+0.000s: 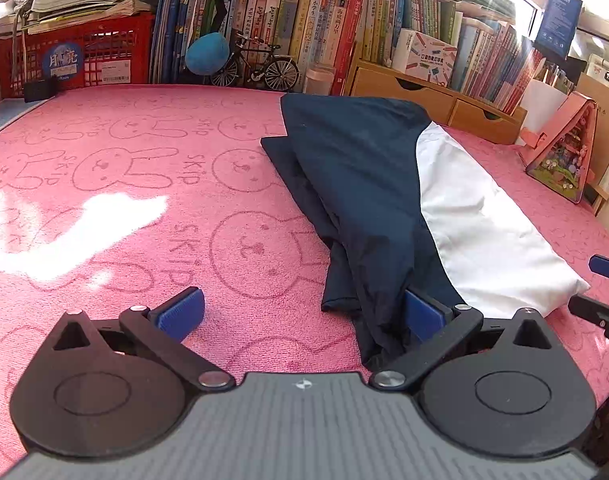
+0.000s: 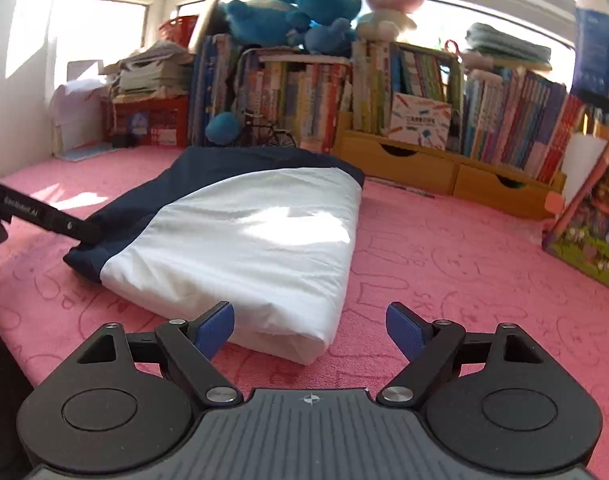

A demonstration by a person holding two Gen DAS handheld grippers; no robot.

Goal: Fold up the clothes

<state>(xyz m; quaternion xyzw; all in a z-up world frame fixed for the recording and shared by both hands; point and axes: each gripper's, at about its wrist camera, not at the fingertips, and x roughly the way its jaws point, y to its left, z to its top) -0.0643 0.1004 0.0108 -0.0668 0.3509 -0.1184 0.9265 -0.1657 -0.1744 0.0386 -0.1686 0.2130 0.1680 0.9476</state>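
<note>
lying folded on the pink blanket [image 1: 144, 184], navy-and-white garment [image 2: 240, 232] with long axis running away from right claw [image 2: 310, 330] (spread wide, near white end), left claw [image 1: 302, 314] likewise apart, one pad touching navy edge.

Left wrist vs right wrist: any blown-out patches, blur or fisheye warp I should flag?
Left wrist: a sunlight patch clips to white on the pink blanket, and the bookshelf bows along the top. Right wrist: the windows behind the plush toys are overexposed, sun glares on the white panel of the garment, and the background books look soft.
</note>
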